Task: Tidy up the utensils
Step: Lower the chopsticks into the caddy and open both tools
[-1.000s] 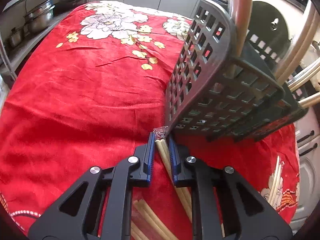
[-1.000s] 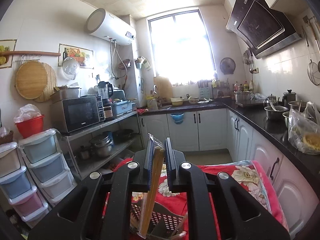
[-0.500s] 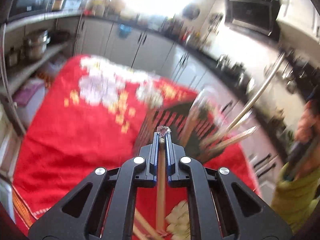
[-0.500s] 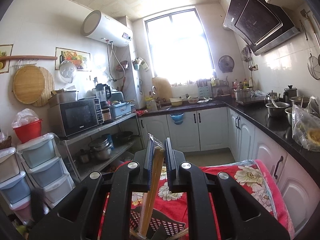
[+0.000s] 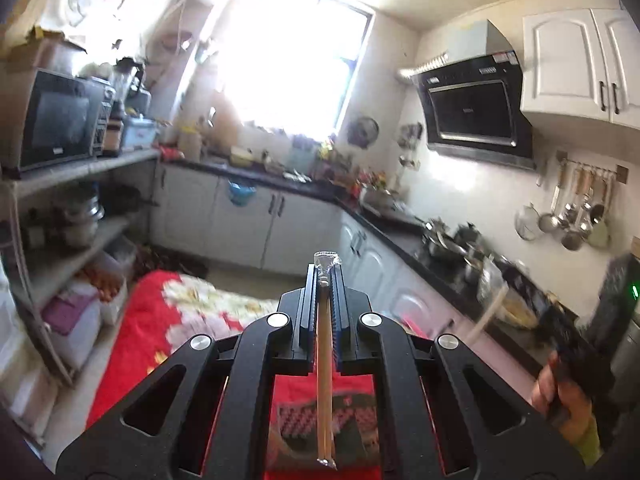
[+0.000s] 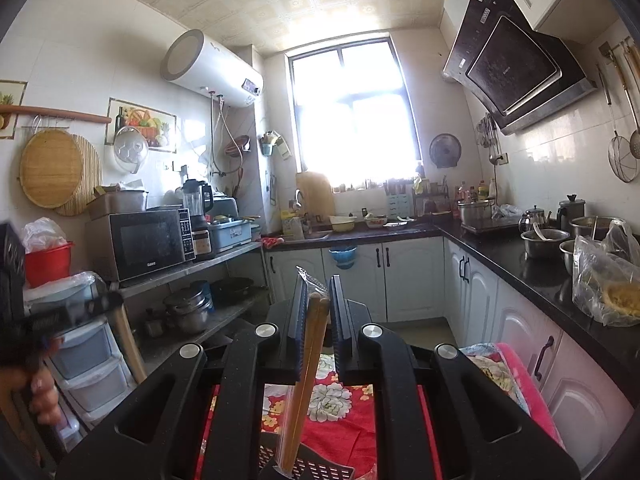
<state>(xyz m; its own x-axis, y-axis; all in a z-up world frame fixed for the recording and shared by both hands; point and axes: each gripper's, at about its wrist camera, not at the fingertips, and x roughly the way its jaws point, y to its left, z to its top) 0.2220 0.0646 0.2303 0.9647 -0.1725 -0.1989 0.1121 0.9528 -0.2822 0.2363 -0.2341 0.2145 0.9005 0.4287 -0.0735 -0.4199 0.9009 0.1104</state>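
Bamboo chopsticks in clear wrap sit pinched between our left gripper's nearly closed jaws. The right gripper is clamped on a second wrapped pair, its tail hanging toward six o'clock over the dark slotted basket on the red floral cloth, probably lined up for dropping in.
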